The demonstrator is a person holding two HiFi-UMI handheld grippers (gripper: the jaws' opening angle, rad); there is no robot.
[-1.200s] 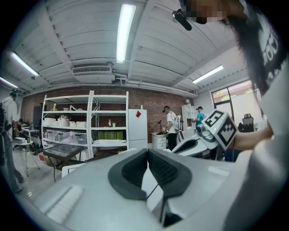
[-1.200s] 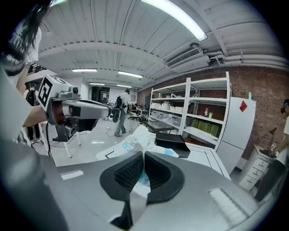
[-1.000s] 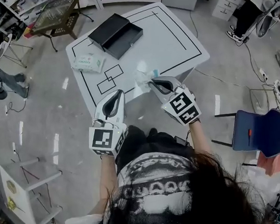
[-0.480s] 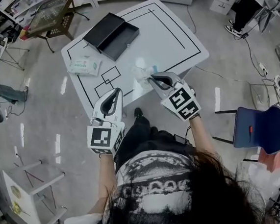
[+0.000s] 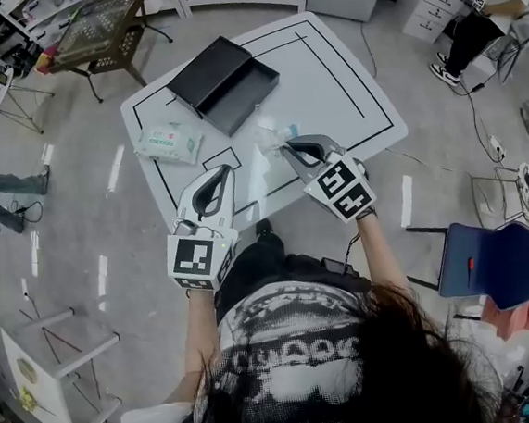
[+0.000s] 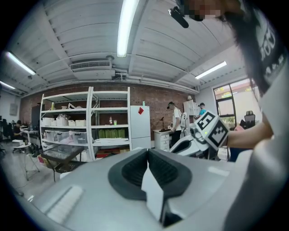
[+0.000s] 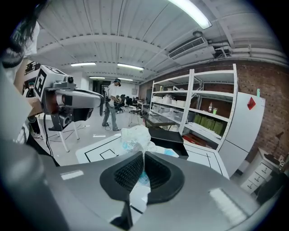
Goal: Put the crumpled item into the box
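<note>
White crumpled wad pinched between right gripper fingers above the bench; grasp done. Left gripper fingers closed, empty. Remaining: drop into black box.

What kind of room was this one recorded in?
Probably a lab or workshop set up for recording: a white table marked with black outlines, open metal shelving holding bins against a brick wall, and cables on the floor.
</note>
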